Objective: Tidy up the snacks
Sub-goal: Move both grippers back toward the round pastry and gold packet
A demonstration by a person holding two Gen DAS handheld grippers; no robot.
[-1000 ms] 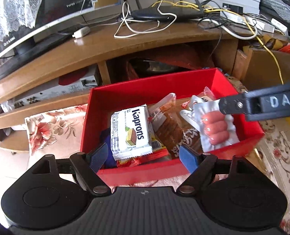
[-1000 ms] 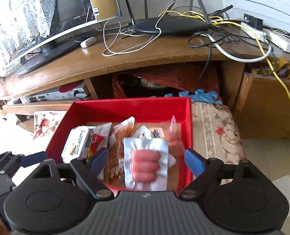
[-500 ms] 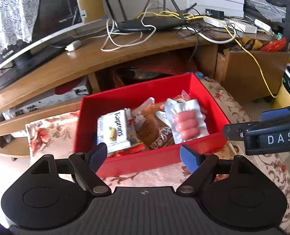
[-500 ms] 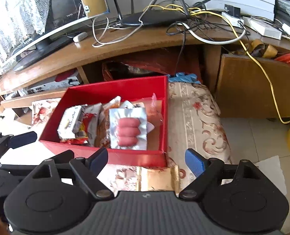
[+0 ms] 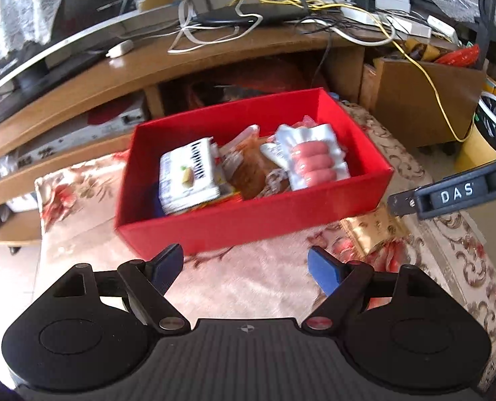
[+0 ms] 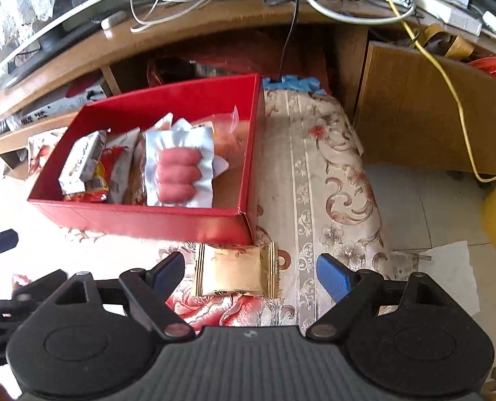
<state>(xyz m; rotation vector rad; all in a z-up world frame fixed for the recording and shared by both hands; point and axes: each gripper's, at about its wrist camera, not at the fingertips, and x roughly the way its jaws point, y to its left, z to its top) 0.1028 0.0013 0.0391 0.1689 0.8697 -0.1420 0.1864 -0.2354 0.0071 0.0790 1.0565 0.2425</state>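
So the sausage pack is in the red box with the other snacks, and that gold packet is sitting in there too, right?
Not quite. The sausage pack is in the red box with the other snacks, but the gold packet lies outside it, on the floral cloth just in front of the box's near wall. The right wrist view shows this plainly.

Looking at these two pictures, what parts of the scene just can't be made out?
- Wafer pack lettering: left view, motion blur.
- Gold packet print: right view, too small to read.
- Snacks under the sausage pack: both views, covered by it.
- Red box floor: buried under packets.
- Right gripper body: left view, cut off by the edge.
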